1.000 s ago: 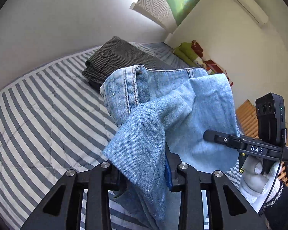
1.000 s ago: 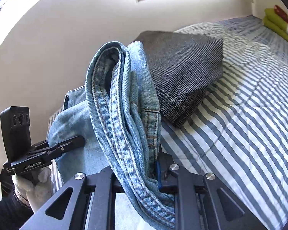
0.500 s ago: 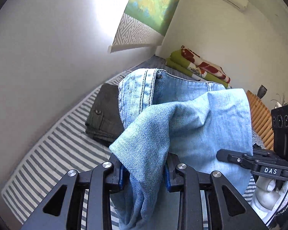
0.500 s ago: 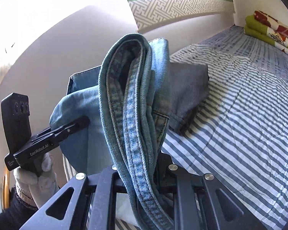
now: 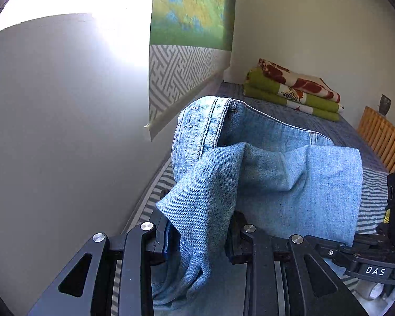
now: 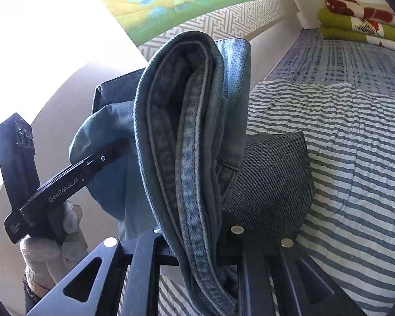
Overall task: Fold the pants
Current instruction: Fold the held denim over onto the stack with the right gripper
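striped bed (image 6: 342,158) lies under the jeans (image 5: 263,173), which i hold up above it: my left tool (image 5: 197,239) is clamped on a denim corner, my right tool (image 6: 194,239) pinches the folded, thick edge.

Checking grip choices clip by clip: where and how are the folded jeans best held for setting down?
Grip the jeans at their two side edges, one tongs per side, coming from the near side. The stacked layers bunch thick there, as both tongs show.
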The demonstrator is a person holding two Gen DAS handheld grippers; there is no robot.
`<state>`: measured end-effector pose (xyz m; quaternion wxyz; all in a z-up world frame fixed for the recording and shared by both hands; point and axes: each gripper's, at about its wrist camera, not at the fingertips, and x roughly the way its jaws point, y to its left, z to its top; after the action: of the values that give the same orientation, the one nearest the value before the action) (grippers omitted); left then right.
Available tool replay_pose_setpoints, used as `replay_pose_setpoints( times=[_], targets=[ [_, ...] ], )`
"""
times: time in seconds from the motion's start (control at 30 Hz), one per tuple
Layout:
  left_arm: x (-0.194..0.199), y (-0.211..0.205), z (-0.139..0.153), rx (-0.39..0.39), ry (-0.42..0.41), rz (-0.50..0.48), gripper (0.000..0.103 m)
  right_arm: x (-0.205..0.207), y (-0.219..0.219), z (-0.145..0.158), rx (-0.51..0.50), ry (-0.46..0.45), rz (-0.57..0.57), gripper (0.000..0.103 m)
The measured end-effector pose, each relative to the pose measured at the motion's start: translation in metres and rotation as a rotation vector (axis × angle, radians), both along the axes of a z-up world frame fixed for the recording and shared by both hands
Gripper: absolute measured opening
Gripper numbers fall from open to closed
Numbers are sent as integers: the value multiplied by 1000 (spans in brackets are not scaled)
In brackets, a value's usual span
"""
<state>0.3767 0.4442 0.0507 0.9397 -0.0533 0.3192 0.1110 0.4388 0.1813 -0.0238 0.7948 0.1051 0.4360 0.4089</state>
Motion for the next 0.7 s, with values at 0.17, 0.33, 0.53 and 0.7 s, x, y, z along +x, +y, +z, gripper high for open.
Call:
replay_pose_setpoints(
  times=[0.17,0.33,0.53,0.7],
  targets=[
    [77,16,-58,35,99,-26,36,49,12,-40,-10,73,-54,14],
    [84,32,-58,158,88,104,47,88,26,-71,-221,62,-99,38],
    [39,47,-22,105,-35,118,51,92,-9,-48,-224,-43,-194,45],
    [43,41,-62,-3,47,46,51,64,-10,-23,-185,-206,-184,45]
  ],
)
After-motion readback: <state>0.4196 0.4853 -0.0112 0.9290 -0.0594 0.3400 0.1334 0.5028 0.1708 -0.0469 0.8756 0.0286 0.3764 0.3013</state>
